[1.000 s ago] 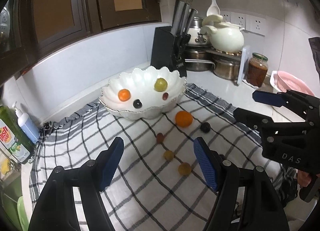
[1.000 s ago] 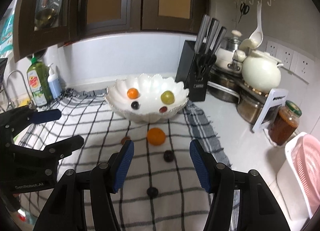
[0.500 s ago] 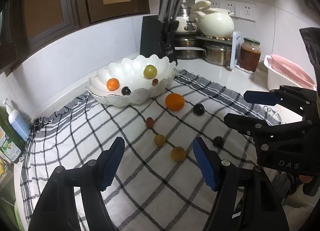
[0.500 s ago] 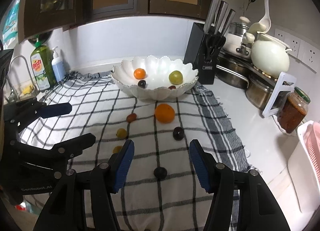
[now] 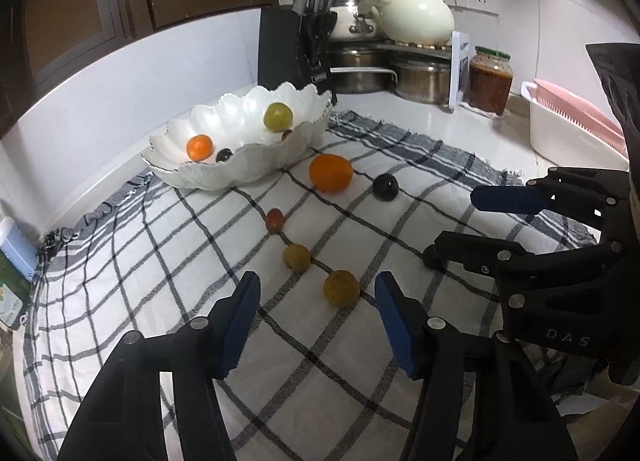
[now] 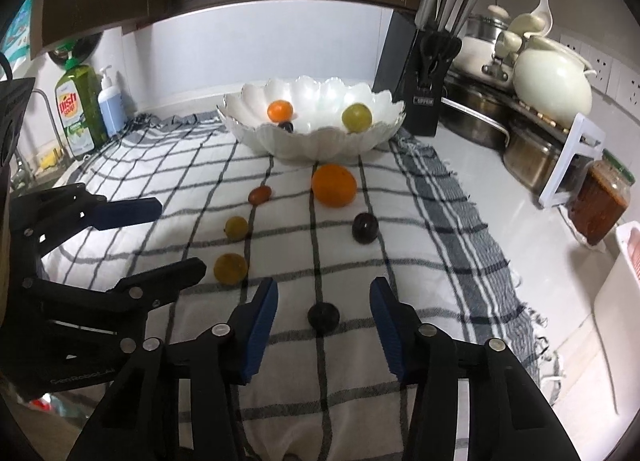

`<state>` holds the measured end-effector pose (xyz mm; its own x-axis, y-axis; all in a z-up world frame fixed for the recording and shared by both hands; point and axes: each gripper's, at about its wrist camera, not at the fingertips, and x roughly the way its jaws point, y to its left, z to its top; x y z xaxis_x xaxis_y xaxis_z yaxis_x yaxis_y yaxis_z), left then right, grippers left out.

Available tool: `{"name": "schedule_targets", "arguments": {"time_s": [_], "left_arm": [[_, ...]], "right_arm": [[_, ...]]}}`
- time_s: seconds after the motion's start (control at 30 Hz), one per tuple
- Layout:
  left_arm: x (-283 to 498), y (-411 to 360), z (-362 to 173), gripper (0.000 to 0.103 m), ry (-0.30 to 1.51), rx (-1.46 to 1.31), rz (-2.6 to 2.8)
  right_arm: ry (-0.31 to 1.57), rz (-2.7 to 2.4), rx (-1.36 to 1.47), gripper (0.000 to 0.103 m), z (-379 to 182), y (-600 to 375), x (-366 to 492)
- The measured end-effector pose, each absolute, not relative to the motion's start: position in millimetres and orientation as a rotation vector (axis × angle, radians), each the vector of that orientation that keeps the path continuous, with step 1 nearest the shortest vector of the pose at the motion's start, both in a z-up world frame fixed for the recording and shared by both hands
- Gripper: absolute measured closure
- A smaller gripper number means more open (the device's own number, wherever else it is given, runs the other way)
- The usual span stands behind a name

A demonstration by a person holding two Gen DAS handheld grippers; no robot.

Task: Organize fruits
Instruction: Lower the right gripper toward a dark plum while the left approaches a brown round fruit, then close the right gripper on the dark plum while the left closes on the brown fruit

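Observation:
A white scalloped bowl (image 5: 256, 165) (image 6: 320, 145) holds a small orange, a green fruit and dark small fruits. On the checked cloth (image 5: 160, 253) lie a large orange (image 5: 330, 172) (image 6: 333, 185), a red fruit (image 5: 275, 220), two yellow-brown fruits (image 5: 296, 257) (image 5: 341, 287) and dark plums (image 5: 385, 187) (image 6: 323, 316). My left gripper (image 5: 316, 297) is open, just short of the nearest yellow-brown fruit. My right gripper (image 6: 322, 303) is open, with the near dark plum between its fingertips' line.
A black knife block (image 6: 420, 101) stands behind the bowl. Pots, a cream kettle (image 6: 552, 85) and a sauce jar (image 6: 600, 205) sit at the right. A dish soap bottle (image 6: 80, 109) stands at the left. A white rack with a pink item (image 5: 576, 133) is at the far right.
Both grippers have moved lower and closer to the cloth; the loose fruits now sit nearer the fingertips. Both stay open.

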<state>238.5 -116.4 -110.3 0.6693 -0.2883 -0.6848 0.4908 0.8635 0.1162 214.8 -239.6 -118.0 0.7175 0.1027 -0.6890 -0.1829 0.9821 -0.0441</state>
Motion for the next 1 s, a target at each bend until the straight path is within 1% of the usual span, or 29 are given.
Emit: {"name": "schedule_targets", "arguments": {"time_s": [0.2,0.4,0.87,1.0], "left_arm": [[245,-121,-123,0.051,0.748,0.311,-0.471],[254,-127,-133,0.058,0.784,0.314,-0.498],[266,-136,-147,0.066,0.829,0.317,-0.534],[269,-136,-150,0.071,0.841,0.311,-0.532]], "right_arm": [[0.787,0.163,-0.103,0.062,-131,-239,219],[0.813,0.161,-0.083,0.065,-139,-242,224],[0.856,0.172,-0.061,0.073,-151,-242,236],[0.864,0.176,-0.056,0.075,-153,-242,237]]}}
